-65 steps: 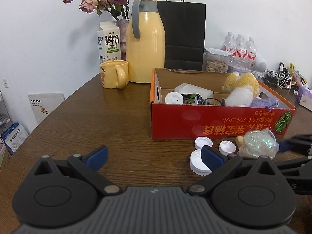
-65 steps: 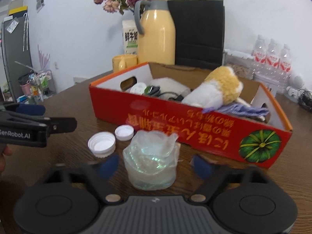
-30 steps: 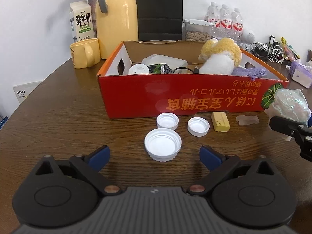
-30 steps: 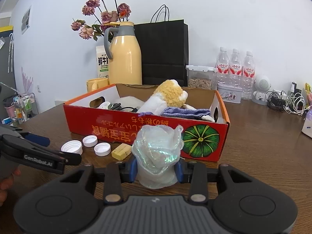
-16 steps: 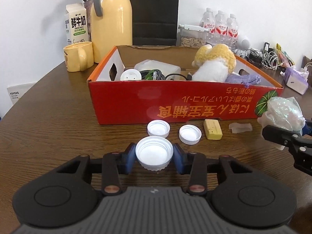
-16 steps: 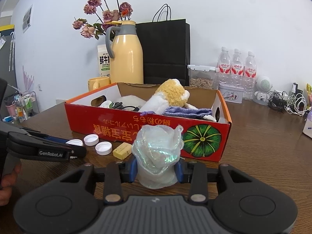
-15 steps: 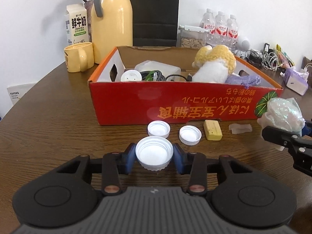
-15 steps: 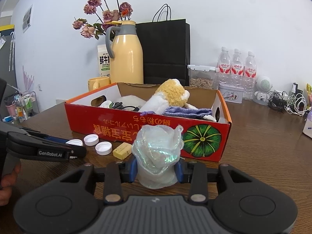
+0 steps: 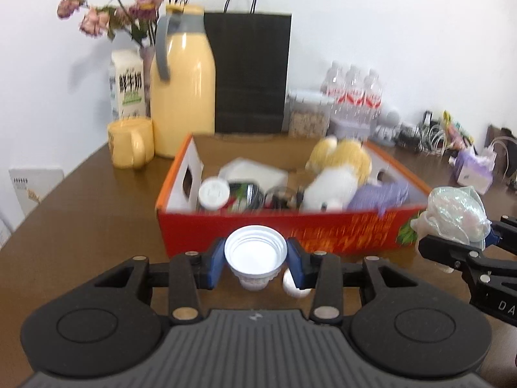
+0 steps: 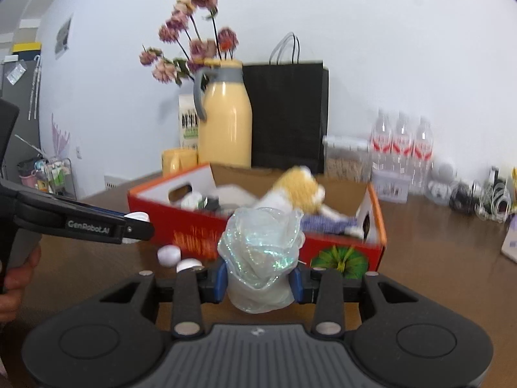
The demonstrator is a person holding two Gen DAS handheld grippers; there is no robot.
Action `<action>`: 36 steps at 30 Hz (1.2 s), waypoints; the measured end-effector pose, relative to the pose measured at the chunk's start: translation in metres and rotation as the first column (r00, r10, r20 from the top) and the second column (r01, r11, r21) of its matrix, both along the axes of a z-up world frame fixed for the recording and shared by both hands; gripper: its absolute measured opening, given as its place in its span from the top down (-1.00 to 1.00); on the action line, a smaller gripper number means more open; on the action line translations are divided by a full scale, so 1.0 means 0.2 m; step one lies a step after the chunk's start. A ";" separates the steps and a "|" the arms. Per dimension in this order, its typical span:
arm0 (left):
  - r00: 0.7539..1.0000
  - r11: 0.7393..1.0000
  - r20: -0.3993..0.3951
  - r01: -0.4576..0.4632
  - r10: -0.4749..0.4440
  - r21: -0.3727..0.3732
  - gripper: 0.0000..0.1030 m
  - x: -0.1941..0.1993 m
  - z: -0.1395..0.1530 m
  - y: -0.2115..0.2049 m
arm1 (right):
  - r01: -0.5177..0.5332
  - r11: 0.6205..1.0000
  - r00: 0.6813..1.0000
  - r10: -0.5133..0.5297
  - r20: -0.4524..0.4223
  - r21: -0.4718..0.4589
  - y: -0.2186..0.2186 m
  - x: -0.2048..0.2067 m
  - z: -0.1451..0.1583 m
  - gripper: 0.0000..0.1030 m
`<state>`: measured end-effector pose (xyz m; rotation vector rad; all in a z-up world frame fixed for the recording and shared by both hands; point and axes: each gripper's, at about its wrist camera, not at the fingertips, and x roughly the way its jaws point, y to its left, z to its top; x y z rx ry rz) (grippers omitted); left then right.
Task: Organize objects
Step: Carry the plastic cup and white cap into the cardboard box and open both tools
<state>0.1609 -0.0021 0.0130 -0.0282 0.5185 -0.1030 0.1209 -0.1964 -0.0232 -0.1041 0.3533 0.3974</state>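
My left gripper [image 9: 256,263] is shut on a large white bottle cap [image 9: 255,253] and holds it above the table, in front of the red cardboard box [image 9: 290,229]. My right gripper [image 10: 258,279] is shut on a crumpled iridescent plastic bag [image 10: 260,252], lifted near the box's front right corner; the bag also shows in the left wrist view [image 9: 455,215]. The box [image 10: 181,226] holds a plush toy [image 9: 339,174], a purple cloth [image 9: 378,197], cables and a white lid. Two small white caps [image 10: 176,257] lie on the table by the box front.
A yellow thermos [image 9: 182,87], yellow mug [image 9: 131,144], milk carton [image 9: 127,85], dried flowers and a black paper bag [image 9: 252,71] stand behind the box. Water bottles [image 9: 352,97], a jar and cables sit at the back right. The wooden table [image 9: 90,213] drops off at left.
Both grippers have risen from the table with their loads: the left lifted the large cap, the right raised the plastic bag. Both views now look more down into the box.
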 end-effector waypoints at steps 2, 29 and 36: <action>1.000 1.000 0.019 0.002 -0.002 -0.006 0.20 0.03 0.04 -0.01 | 0.007 1.000 1.000 -0.007 0.023 0.002 -0.01 0.03 0.05 0.30; 0.997 0.997 0.014 -0.076 0.076 -0.021 0.20 0.73 0.07 -0.04 | 0.163 0.985 0.982 -0.167 -0.092 -0.053 -0.06 1.02 0.06 0.28; 0.995 0.996 0.043 -0.093 0.093 -0.010 -0.34 0.70 0.08 -0.02 | 0.151 0.988 0.983 -0.152 -0.106 -0.013 -0.10 1.04 0.07 0.01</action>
